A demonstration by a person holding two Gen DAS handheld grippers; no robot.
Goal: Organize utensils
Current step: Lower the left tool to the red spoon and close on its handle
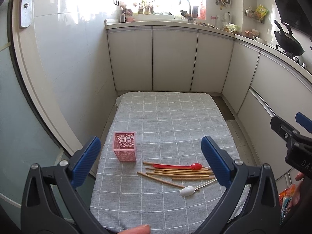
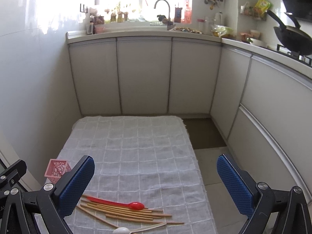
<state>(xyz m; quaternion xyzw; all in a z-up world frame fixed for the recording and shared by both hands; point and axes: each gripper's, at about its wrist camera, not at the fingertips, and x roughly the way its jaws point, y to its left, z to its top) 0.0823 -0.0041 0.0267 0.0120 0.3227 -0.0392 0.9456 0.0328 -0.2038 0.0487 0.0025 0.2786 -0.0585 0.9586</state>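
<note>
A pink perforated holder [image 1: 124, 149] stands upright on the grey checked cloth [image 1: 165, 117] at the near left; it also shows in the right wrist view [image 2: 57, 169]. Right of it lie several wooden chopsticks [image 1: 181, 172], a red spoon [image 1: 176, 166] on top of them and a white spoon [image 1: 188, 190] nearer me. The chopsticks [image 2: 128, 212], red spoon [image 2: 117, 202] and white spoon [image 2: 121, 230] also show in the right wrist view. My left gripper [image 1: 151, 161] is open and empty above the near cloth. My right gripper [image 2: 156, 185] is open and empty, above the utensils.
The cloth-covered table [image 2: 126, 146] stands in a narrow kitchen. White cabinets [image 1: 171, 58] run along the far side and the right. A wok [image 1: 288, 42] sits on the stove at the right. The wall is close on the left.
</note>
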